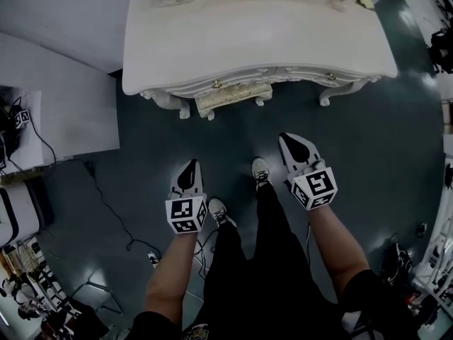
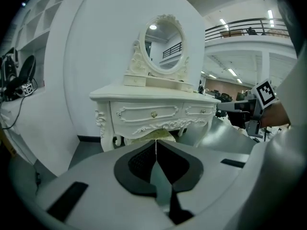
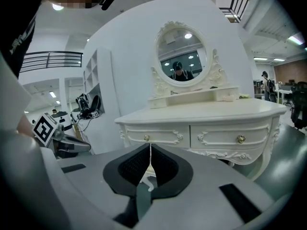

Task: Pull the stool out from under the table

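A cream carved dressing table [image 1: 258, 37] with an oval mirror [image 2: 164, 43] stands ahead of me. The stool [image 1: 233, 98] is tucked under its front edge; only its pale cushioned seat edge shows, and in the left gripper view the stool [image 2: 152, 135] peeks out below the drawers. My left gripper [image 1: 190, 170] hangs shut and empty over the dark floor, well short of the table. Off to the right, nearer the table's right leg, my right gripper [image 1: 291, 142] is also shut and empty. Both point toward the table [image 3: 201, 116].
A white curved wall panel [image 1: 64, 119] stands at left with a black cable [image 1: 106, 204] trailing on the dark floor. Equipment clutters the left edge [image 1: 18, 211] and right edge [image 1: 435, 253]. The person's legs and white shoes [image 1: 261, 170] stand between the grippers.
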Motion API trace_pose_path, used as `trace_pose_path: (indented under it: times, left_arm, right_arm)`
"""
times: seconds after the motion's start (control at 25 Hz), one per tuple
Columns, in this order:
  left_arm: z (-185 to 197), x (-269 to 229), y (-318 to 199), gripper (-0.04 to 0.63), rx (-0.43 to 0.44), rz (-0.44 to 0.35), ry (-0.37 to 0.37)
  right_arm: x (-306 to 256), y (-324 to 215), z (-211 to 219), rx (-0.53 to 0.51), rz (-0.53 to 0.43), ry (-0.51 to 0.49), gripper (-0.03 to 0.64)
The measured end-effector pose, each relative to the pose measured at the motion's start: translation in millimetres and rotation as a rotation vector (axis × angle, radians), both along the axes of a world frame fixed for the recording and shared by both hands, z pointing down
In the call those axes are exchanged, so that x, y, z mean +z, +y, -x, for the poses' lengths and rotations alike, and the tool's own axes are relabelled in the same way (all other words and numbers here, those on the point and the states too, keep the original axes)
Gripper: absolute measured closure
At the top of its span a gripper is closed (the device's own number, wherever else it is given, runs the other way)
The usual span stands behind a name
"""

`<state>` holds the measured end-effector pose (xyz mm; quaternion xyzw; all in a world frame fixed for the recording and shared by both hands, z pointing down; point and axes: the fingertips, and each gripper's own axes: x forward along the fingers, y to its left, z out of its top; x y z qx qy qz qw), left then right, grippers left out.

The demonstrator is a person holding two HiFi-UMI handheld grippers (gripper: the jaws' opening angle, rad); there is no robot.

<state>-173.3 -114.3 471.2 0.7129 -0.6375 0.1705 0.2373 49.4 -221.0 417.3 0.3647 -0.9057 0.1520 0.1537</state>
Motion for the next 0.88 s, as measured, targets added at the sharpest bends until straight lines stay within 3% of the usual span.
trace_pose_path:
  times: [0.24,0.4,0.72,0.88]
  left_arm:
    - [3.0,69.2,-19.8,0.586,-0.011,0.053,-0.032]
    - [6.8,114.4,-36.1,0.586,-0.033,0.094,-0.04]
    - [9.4,205.6,-70.8,0.463,-0.048,0.153,-0.048]
    - [18.6,260.8,-91.5,0.44,-0.052,0.176,-0.038]
  right_arm:
    - [80.4,-24.3,-9.5,0.015,0.039,0.038,0.584]
    - [136.6,-38.4,-14.1,0.014,0.083,0.071,0.512]
    - [245.1,-66.3,-23.1,0.001,0.126,0.169,0.457]
    - [299.5,-90.5,-22.4,0.003,0.128,0.21,0.429]
